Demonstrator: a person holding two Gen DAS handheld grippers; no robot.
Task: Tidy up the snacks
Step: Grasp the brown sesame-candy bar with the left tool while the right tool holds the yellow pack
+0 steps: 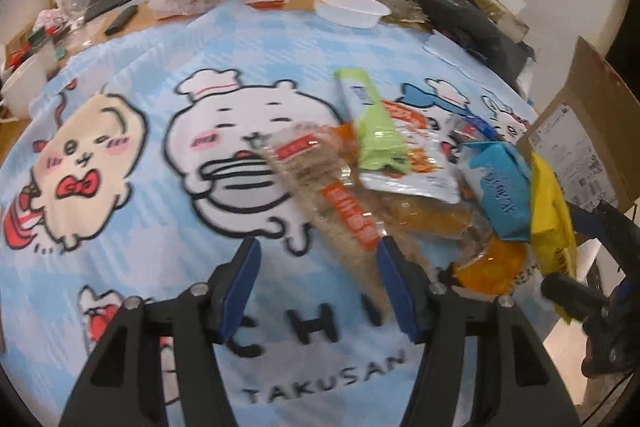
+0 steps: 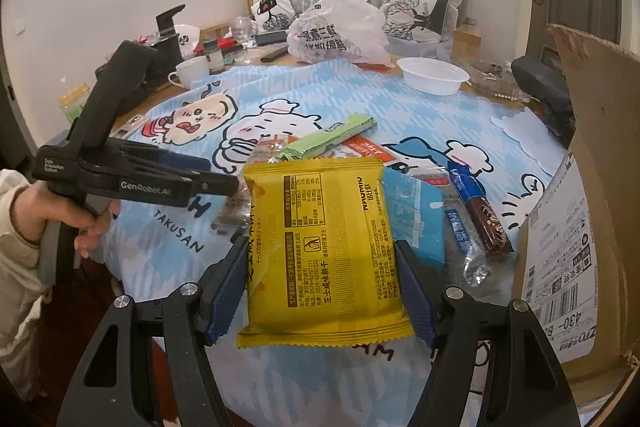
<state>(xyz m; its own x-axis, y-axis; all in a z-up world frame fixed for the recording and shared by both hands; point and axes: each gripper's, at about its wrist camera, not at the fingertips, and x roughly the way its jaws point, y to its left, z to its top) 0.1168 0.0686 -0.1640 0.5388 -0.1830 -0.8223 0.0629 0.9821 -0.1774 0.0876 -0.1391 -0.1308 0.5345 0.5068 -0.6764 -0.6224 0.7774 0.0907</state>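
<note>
While tilted downward, right claw [image 2: 320, 283] around yellow packet [image 2: 320, 247]; left claw [image 1: 318, 283] beside.

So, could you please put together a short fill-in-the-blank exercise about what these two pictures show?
1. The right tool is closed on a flat snack packet whose colour is ____.
2. At the far edge of the tablecloth stands an empty white ____.
3. Beside the snack pile, on the right of both views, stands an open ____ box.
4. The left tool has a clear wrapper with an ____ label between its open jaws.

Missing words: yellow; bowl; cardboard; orange
</note>
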